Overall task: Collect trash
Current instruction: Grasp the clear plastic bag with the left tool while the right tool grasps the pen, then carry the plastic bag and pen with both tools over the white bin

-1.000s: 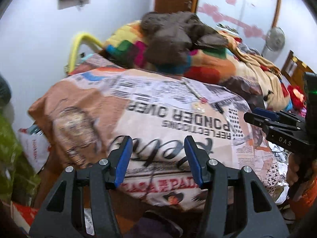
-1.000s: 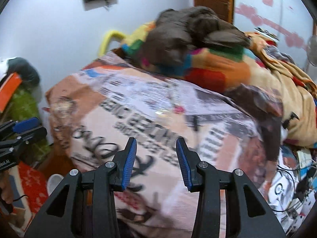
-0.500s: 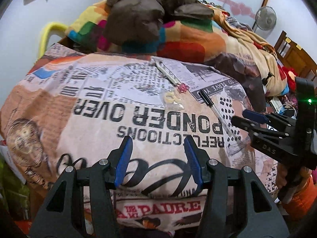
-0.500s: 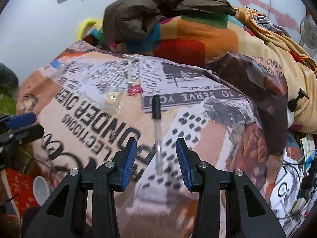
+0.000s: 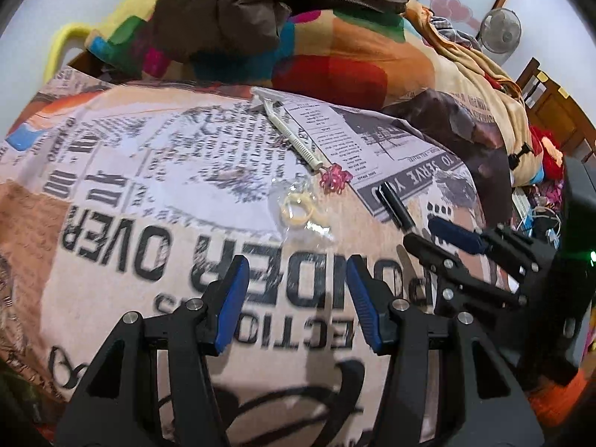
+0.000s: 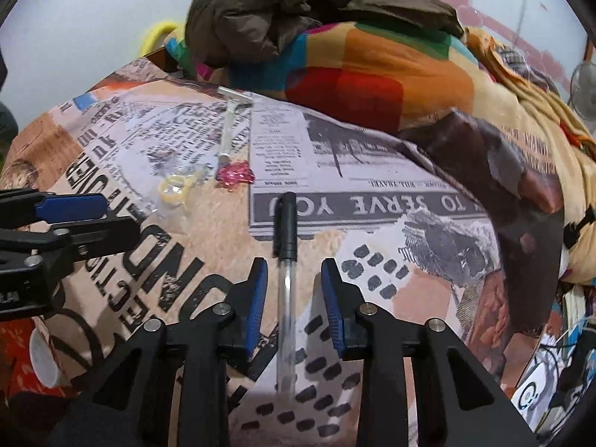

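A clear pen with a black cap (image 6: pixel 286 260) lies on the newsprint-patterned bedspread (image 6: pixel 372 193). My right gripper (image 6: pixel 294 272) straddles its barrel; the jaws are closing but the pads stand apart from the pen. Farther back lie a white razor (image 6: pixel 231 119), a pink crinkled wrapper (image 6: pixel 235 176) and a clear wrapper with a yellow ring (image 6: pixel 175 188). In the left wrist view my left gripper (image 5: pixel 298 272) hovers open over the bedspread (image 5: pixel 149 171), just short of the clear wrapper (image 5: pixel 298 208), with nothing between its fingers. The pen's cap (image 5: pixel 395 206) shows beside the right gripper (image 5: pixel 424 231) there.
A multicoloured blanket (image 6: pixel 372 74) with a brown jacket (image 6: pixel 283 11) piled on it rises behind the trash. A yellow bed rail (image 5: pixel 59 52) stands at the back left. Cables and clutter (image 6: pixel 551 383) lie off the bed's right side; a cup (image 6: pixel 43 361) sits low left.
Both grippers have come down and forward over the bed. The right gripper now straddles the pen and its jaws have narrowed. The left gripper kept its width.
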`<state>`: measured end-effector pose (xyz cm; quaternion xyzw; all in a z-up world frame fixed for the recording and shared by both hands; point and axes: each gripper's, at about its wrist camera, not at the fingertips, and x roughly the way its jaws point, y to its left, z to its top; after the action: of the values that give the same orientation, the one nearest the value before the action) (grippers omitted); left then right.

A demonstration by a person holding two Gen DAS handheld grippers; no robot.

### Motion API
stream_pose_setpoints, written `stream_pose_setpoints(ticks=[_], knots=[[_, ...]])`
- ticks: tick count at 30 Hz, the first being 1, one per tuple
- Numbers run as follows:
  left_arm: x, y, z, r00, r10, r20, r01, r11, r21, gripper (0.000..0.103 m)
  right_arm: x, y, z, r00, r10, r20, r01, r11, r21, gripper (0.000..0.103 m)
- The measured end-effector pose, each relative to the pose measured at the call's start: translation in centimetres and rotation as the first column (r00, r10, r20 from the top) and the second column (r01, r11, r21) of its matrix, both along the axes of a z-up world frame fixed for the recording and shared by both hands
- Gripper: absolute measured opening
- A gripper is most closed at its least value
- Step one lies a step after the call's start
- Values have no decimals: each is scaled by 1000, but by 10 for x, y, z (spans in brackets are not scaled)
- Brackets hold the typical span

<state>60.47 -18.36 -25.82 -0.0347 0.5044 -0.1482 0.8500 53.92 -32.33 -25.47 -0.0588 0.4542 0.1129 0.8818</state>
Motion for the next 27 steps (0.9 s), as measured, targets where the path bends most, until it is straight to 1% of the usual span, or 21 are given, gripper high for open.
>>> stream_pose_setpoints(ticks=[2, 3, 5, 6, 7, 8, 10, 11, 12, 13, 14, 17, 19, 21, 24, 27], knots=[[9, -5, -6, 1000, 3, -7, -3, 1000, -1, 53, -1, -3, 1, 1000, -3, 16, 3, 1000, 14, 18], [12, -6, -8, 1000, 18, 8, -18, 1000, 13, 53, -2, -2, 0, 1000, 1, 21, -2, 1000, 7, 18], [16, -8, -9, 998, 42, 52, -43, 999, 26, 53, -5, 1, -1, 998, 17, 52, -16, 999, -28, 15], [19, -10, -10, 997, 44, 61, -45, 999, 28, 53, -6, 3, -2, 998, 22, 67, -18, 999, -50, 13], [22, -11, -12, 997, 48, 63, -50, 998, 28, 53, -7, 4, -2, 997, 16, 75, -11, 998, -68, 10], [25, -11, -14, 997, 53, 60, -55, 998, 25, 53, -6, 5, -2, 997, 12, 77, -6, 997, -71, 9], [30, -13, -18, 997, 62, 51, -64, 998, 27, 53, -4, 3, -1, 998, -7, 64, 10, 999, -50, 9], [30, -15, -17, 995, 65, 71, -68, 997, 37, 50, -3, 1, 0, 998, -11, 55, 13, 999, -34, 9], [31, -17, -18, 996, 60, 73, -63, 997, 42, 46, -2, 0, 0, 999, -11, 47, 12, 1000, -17, 9], [31, -19, -18, 995, 55, 80, -60, 997, 52, 42, -2, -1, 0, 999, -13, 39, 13, 1000, -4, 9], [30, -22, -19, 995, 41, 88, -46, 997, 59, 30, -2, -3, 1, 999, -14, 29, 13, 1000, 12, 9], [24, -27, -20, 992, 16, 123, -27, 995, 94, 29, -5, -2, 3, 1000, -11, 23, 10, 1000, 23, 9], [23, -28, -19, 993, 12, 121, -26, 994, 108, 26, -8, -1, 5, 1000, -9, 28, 9, 1000, 24, 9], [21, -26, -16, 994, 17, 104, -28, 994, 107, 24, -12, -1, 11, 1000, -7, 26, 6, 999, 39, 9], [14, -23, -8, 995, 16, 102, -27, 994, 106, 24, -17, -2, 23, 999, -8, 39, 6, 999, 51, 9], [3, -23, 5, 992, 4, 124, -19, 992, 124, 24, -23, -3, 40, 998, -3, 59, -1, 998, 69, 9]])
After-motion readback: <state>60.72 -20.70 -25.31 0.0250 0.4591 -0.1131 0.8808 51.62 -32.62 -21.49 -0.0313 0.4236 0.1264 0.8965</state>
